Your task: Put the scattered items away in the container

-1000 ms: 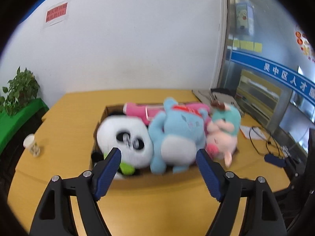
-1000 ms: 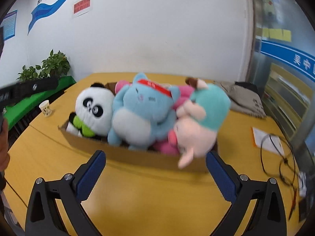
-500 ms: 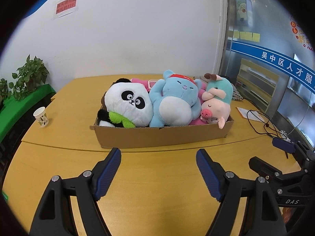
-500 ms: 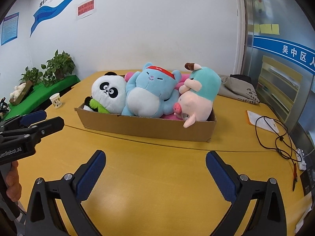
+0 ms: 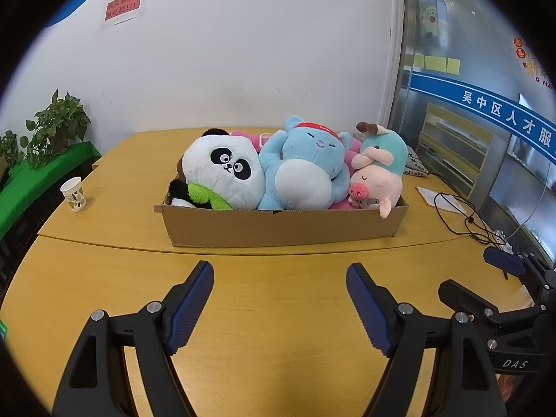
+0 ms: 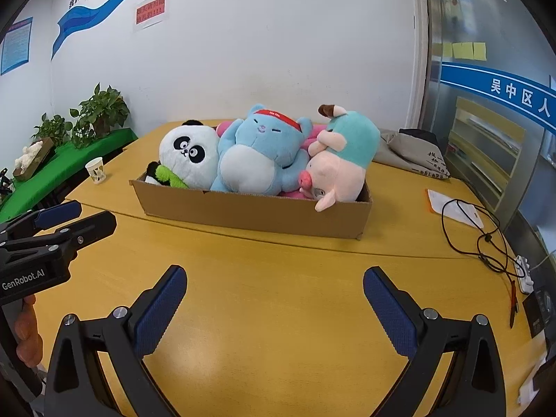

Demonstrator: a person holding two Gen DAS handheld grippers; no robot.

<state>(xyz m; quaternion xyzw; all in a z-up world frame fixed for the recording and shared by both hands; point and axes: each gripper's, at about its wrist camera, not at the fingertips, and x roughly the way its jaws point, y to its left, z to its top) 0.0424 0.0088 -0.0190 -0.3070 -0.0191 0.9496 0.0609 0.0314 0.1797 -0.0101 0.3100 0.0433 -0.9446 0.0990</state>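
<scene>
A shallow cardboard box sits on the yellow table and holds a panda plush, a blue plush, a pink pig plush in a teal hood and a pink item behind them. My left gripper is open and empty, well in front of the box. My right gripper is open and empty, also in front of the box. Each gripper shows at the other view's edge, the right one and the left one.
A paper cup stands left of the box. A black cable, paper and a power strip lie at the right. A grey bag lies behind the box. Potted plants stand on a green ledge at left.
Both grippers have drawn back and away from the box; the plush toys now look smaller and farther off. Each gripper has come into the other's view.
</scene>
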